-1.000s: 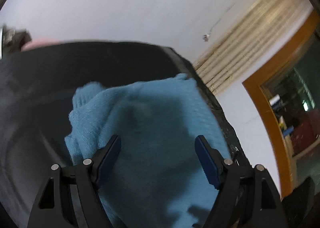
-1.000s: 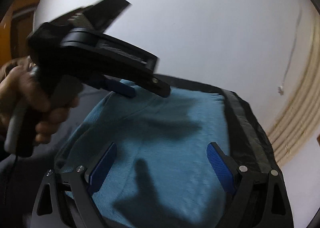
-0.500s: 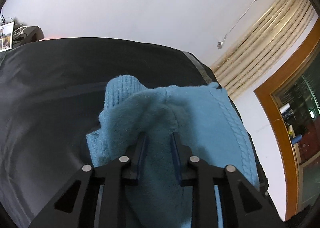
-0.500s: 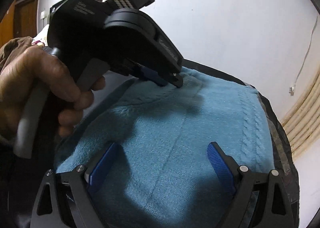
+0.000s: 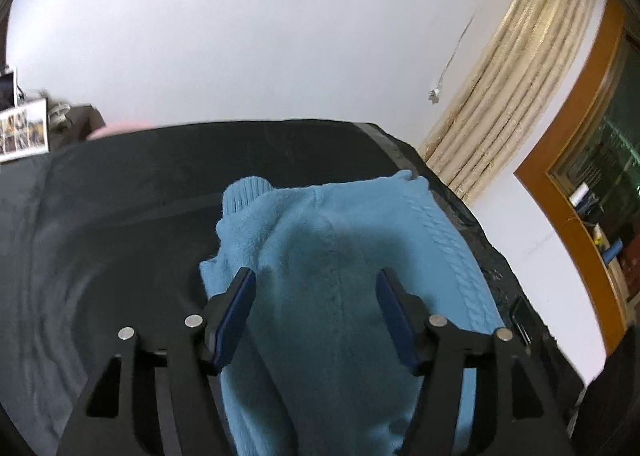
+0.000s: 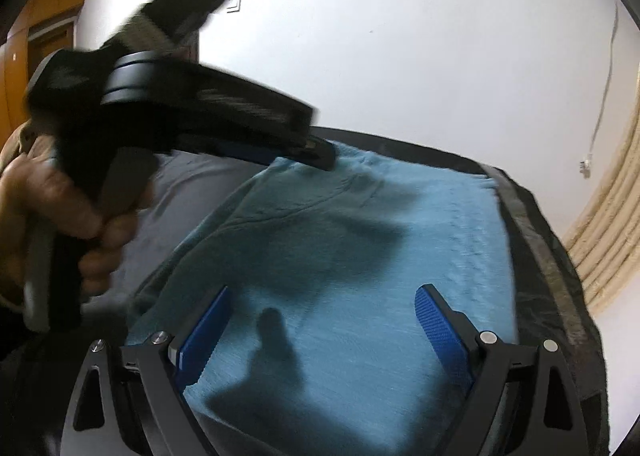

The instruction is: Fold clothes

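Lying near the black table (image 6: 560, 280) edge (right side) — blue sweater (image 6: 360, 276).

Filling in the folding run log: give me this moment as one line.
stage: fold sweater | left gripper: jaws just opened, sweater released | right gripper: jaws open above sweater | surface: black cloth

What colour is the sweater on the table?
Light blue sweater, with a cable-knit band; clearest in the left wrist view.

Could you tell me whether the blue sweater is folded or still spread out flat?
Folded, at least partly. The blue sweater lies as a compact doubled bundle on the dark cloth, its ribbed cuff tucked on top.
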`<state>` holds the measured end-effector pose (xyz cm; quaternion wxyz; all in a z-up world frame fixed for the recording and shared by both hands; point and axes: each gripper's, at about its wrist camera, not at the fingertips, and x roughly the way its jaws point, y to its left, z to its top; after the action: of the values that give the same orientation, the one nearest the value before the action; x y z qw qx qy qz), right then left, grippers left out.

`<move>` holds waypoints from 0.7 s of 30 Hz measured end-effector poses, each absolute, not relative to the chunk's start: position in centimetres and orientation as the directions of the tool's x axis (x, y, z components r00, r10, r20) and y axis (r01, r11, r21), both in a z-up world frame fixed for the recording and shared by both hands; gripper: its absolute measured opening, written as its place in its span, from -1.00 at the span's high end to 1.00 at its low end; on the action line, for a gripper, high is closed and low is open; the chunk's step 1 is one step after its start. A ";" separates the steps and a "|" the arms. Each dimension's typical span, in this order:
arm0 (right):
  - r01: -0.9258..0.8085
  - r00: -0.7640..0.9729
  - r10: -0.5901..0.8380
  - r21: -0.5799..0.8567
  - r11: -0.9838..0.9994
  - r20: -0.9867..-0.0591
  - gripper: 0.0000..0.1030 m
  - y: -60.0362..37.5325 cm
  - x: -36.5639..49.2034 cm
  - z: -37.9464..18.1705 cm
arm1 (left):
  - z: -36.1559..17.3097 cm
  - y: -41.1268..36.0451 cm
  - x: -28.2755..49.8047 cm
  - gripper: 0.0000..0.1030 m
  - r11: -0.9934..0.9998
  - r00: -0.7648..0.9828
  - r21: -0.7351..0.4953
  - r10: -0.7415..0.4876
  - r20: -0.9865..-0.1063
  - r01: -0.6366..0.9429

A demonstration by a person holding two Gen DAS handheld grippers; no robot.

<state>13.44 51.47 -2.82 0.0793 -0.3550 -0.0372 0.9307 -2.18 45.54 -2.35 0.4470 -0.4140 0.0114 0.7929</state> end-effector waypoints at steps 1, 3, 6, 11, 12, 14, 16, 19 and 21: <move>-0.129 -0.736 0.181 -0.127 -0.983 -0.652 -0.82 52.0 13.6 -2.7 | -2.1 45.2 -1.7 -0.40 -0.592 -0.253 -0.355 0.706 -0.662 -0.723; -0.147 -0.736 0.197 -0.131 -0.980 -0.648 -0.82 53.1 13.7 -2.3 | -1.9 44.8 -0.8 -0.54 -0.586 -0.248 -0.358 0.710 -0.659 -0.727; -0.181 -0.731 0.226 -0.136 -0.974 -0.644 -0.82 54.1 14.0 -1.8 | -2.0 44.5 1.0 -0.54 -0.582 -0.255 -0.324 0.699 -0.668 -0.746; -0.227 -0.720 0.263 -0.139 -0.964 -0.642 -0.82 55.4 14.4 -1.8 | -2.9 44.2 4.1 -0.54 -0.601 -0.329 -0.180 0.634 -0.700 -0.779; -0.230 -0.717 0.265 -0.140 -0.963 -0.645 -0.82 55.4 14.5 -1.8 | -3.2 44.1 4.5 -0.54 -0.608 -0.345 -0.150 0.617 -0.707 -0.779; -0.229 -0.711 0.263 -0.139 -0.963 -0.652 -0.82 55.4 14.9 -1.9 | -4.1 44.1 4.8 -0.54 -0.617 -0.354 -0.122 0.589 -0.726 -0.777; -0.227 -0.704 0.263 -0.142 -0.964 -0.660 -0.82 55.5 15.0 -2.3 | -5.3 44.2 4.7 -0.54 -0.625 -0.349 -0.111 0.565 -0.747 -0.773; -0.229 -0.694 0.280 -0.166 -0.959 -0.663 -0.82 55.4 14.9 -3.0 | -6.6 44.3 4.4 -0.56 -0.633 -0.350 -0.108 0.554 -0.755 -0.767; -0.232 -0.684 0.294 -0.183 -0.955 -0.668 -0.82 55.5 15.1 -3.5 | -6.9 44.6 4.2 -0.62 -0.635 -0.354 -0.104 0.551 -0.756 -0.765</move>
<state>15.09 55.53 -3.51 0.1434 -0.3707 -0.0416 0.9167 4.17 44.55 -6.89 0.4054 -0.3984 0.1348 0.8116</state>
